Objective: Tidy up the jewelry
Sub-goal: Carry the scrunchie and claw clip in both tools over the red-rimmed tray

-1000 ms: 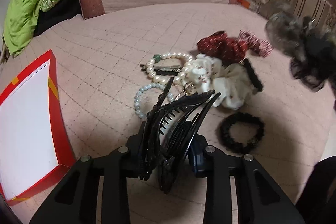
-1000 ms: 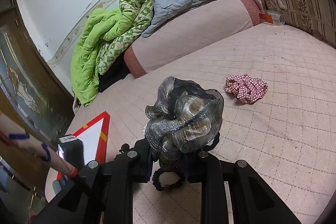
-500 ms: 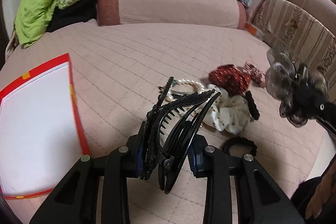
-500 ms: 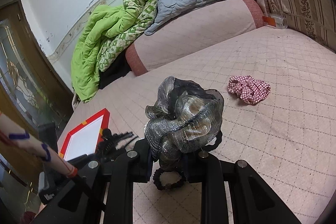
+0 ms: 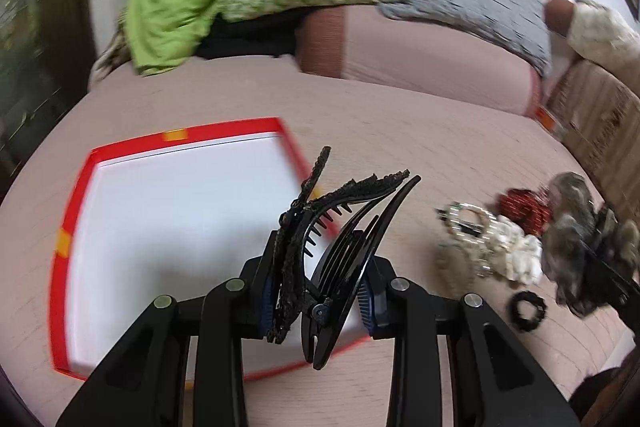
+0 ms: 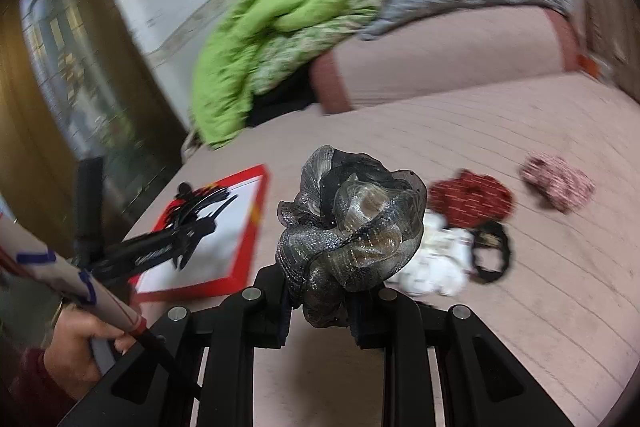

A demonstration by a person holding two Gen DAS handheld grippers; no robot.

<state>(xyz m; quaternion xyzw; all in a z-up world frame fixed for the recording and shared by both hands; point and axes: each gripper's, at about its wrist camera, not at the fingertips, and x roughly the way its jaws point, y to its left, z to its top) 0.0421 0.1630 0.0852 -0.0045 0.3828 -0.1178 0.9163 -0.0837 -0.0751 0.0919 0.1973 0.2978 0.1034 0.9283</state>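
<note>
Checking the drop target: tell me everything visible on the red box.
The red box is a shallow open tray: thin red walls, plain white floor, yellow tape patches on its rim. It looks like cardboard, lies flat on the pink quilted bed, and looks bare inside. The black hair clips in the left gripper overlap its near right corner in view.

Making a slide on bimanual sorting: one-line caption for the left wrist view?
Left gripper carries black hair clips over the red-rimmed box.
</note>
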